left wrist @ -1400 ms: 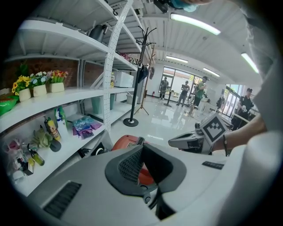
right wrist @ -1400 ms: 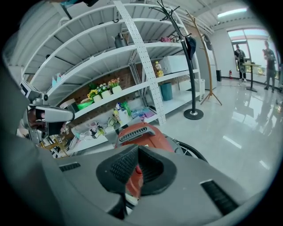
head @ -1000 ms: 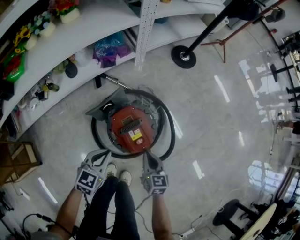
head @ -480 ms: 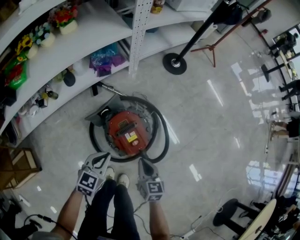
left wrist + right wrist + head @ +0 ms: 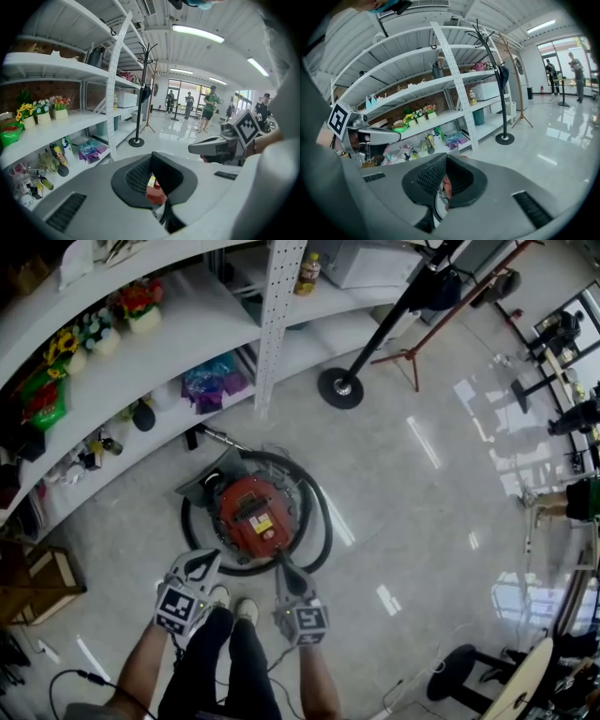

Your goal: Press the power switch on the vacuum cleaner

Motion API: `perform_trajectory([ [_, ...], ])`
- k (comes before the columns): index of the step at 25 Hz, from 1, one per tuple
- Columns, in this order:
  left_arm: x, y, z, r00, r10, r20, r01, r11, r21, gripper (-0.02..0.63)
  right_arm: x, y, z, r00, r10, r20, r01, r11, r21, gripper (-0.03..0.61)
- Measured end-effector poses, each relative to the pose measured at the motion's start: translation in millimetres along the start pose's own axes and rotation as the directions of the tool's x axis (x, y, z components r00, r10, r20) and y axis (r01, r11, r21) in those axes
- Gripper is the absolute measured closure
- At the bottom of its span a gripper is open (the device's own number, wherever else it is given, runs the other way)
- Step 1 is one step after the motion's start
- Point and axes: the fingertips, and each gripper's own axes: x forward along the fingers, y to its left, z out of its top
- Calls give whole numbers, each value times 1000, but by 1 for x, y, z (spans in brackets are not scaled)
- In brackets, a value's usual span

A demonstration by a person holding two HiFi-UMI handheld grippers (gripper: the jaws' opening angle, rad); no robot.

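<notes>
The red round vacuum cleaner (image 5: 255, 512) stands on the floor in the head view, ringed by its black hose (image 5: 319, 521). Its top carries a black grille and a yellow label; I cannot pick out the power switch. My left gripper (image 5: 207, 555) hangs just short of the vacuum's near left edge, jaws together with nothing held. My right gripper (image 5: 281, 564) points at the near right edge, also shut and empty. In the left gripper view, the gripper (image 5: 155, 188) shows a sliver of red vacuum (image 5: 153, 193) through its pad opening. The right gripper view shows the gripper (image 5: 443, 187) likewise.
White curved shelving (image 5: 169, 329) with flower pots, bottles and a purple bag runs behind the vacuum. A black coat-stand base (image 5: 336, 388) and a tripod (image 5: 412, 352) stand at the back right. The person's shoes (image 5: 234, 601) are between the grippers. A wooden crate (image 5: 37, 582) is at left.
The head camera has drawn back, so the vacuum looks smaller and more shelving shows. Both grippers stay just in front of the vacuum, jaws unchanged.
</notes>
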Motion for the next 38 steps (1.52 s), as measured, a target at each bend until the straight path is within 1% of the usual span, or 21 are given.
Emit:
perform_trajectory([
  [4,-14,-3,16,1000,1,20,-2,1000,10,607,-14,13,19,1000,11,23,-10,1000,-16,566],
  [8,-24,-5,28,1000,-7,24,5,998,58,607,-26,24,35,999,24,42,-22,999,-28,567],
  [16,-51,-15,63,998,-29,51,25,996,82,607,-57,47,63,997,18,71,-15,999,-38,567],
  [19,-63,-22,77,997,-31,65,26,997,73,607,-67,56,70,996,16,82,-14,999,-35,568],
  [22,-77,-28,84,997,-38,64,33,997,73,607,-78,67,77,996,17,90,-15,999,-30,566],
  [25,-86,-35,93,996,-42,80,37,997,61,607,-86,76,86,995,20,100,-17,999,-29,568],
  [29,-98,-42,100,996,-48,80,42,996,73,607,-98,83,96,994,20,112,-15,999,-39,566],
  [38,-127,-51,135,991,-41,129,26,993,112,607,-124,102,120,990,41,134,-34,998,-56,567],
])
